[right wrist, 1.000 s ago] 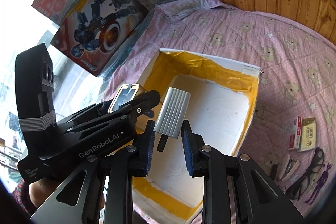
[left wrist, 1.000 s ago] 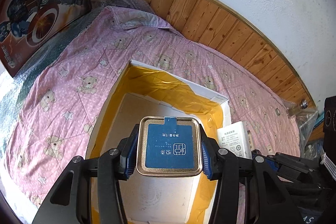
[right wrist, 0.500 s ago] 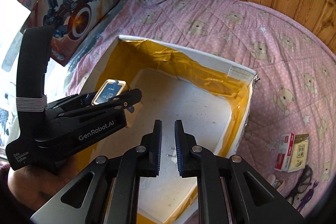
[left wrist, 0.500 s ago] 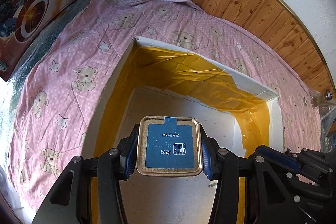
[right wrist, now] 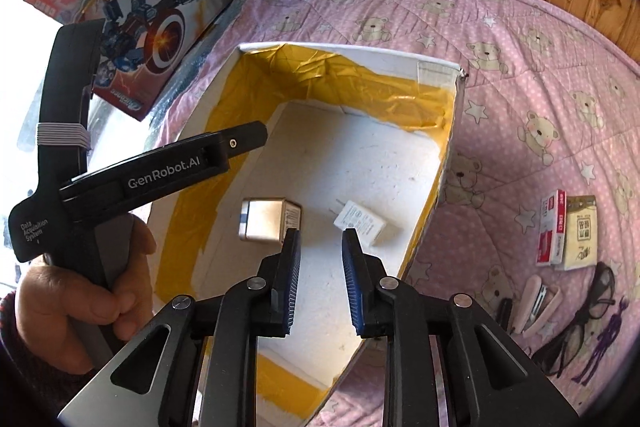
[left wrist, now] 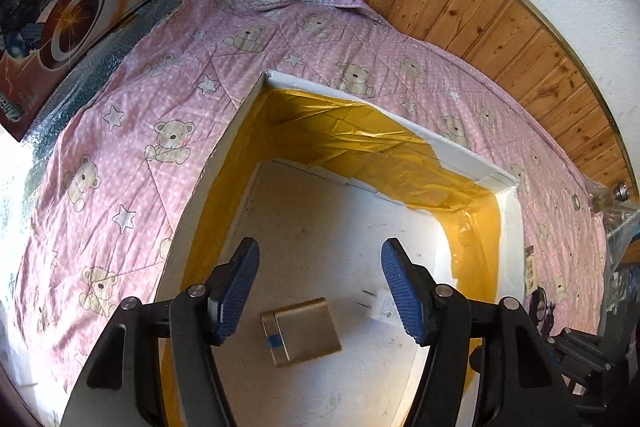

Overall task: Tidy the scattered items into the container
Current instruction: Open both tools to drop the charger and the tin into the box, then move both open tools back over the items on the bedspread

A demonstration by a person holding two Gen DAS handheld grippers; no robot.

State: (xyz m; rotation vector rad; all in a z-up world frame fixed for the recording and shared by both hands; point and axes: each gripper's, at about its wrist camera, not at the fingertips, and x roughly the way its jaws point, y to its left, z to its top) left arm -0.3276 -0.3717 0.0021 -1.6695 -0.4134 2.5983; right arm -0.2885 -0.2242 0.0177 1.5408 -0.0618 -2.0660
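Two items already lie on the floor of the white box (right wrist: pixel 436 67) with yellow tape inside: a small golden tin (right wrist: pixel 264 221) and, just beside it, a white charger (right wrist: pixel 360 223). Both grippers hover above the box with nothing in them; the left gripper (left wrist: pixel 320 287) has its jaws wide apart, the right gripper (right wrist: pixel 320 279) has a narrower gap. On the pink quilt (right wrist: pixel 520 39), near its right edge, there remain two small packets (right wrist: pixel 568 231), glasses (right wrist: pixel 580 319), a purple figure (right wrist: pixel 604 339) and some pale small things, so the task is partly done.

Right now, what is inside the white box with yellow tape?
Inside the white box lie a gold tin and a white charger, apart on the floor. The gripper fingers hide the near part of the floor.
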